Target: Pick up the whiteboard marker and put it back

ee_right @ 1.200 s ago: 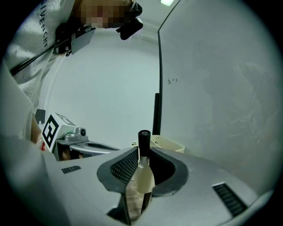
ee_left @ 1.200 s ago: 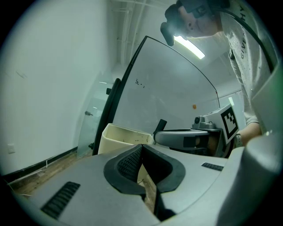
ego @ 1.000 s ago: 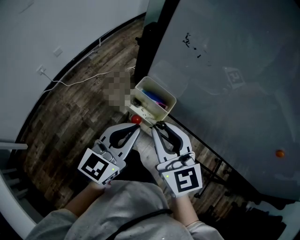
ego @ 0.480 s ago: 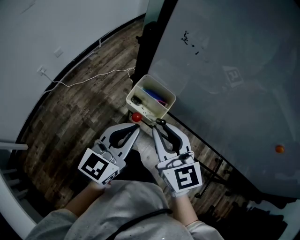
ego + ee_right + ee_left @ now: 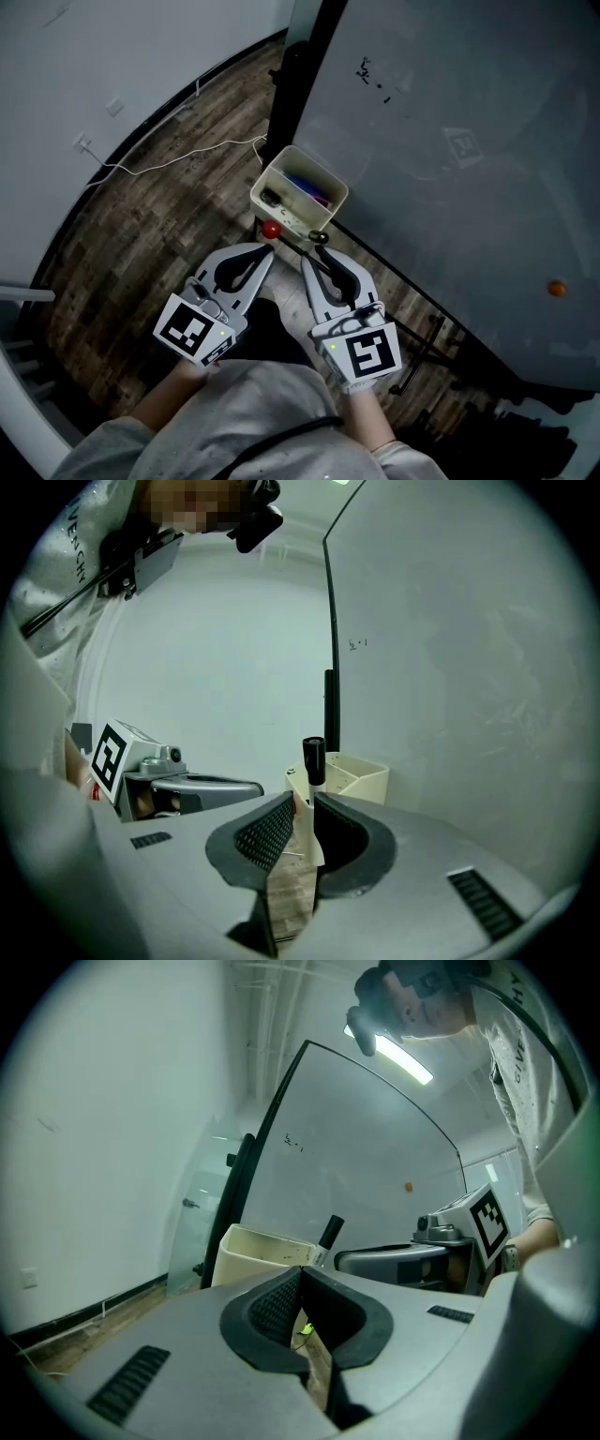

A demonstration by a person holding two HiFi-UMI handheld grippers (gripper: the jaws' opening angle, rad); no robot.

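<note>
Little has moved since the earlier frame: your right gripper (image 5: pixel 302 803) keeps its jaws clamped on the whiteboard marker (image 5: pixel 312 757), white barrel, black cap, upright, just near the cream bin (image 5: pixel 271 171); your left gripper (image 5: pixel 302 1275) has its jaws together.

**Hand-held grippers side by side, right one gripping**

The left hand-held gripper (image 5: pixel 266 250) and the right hand-held gripper (image 5: pixel 312 253) are held out in front of the torso. They sit close together, tips angled slightly toward each other. The left one's jaws meet at the tips with nothing between them. The right one's jaws clamp the white barrel of a marker (image 5: pixel 312 759), its black cap standing above the pads. Grey sleeves (image 5: pixel 141 441) cover both forearms.
</note>
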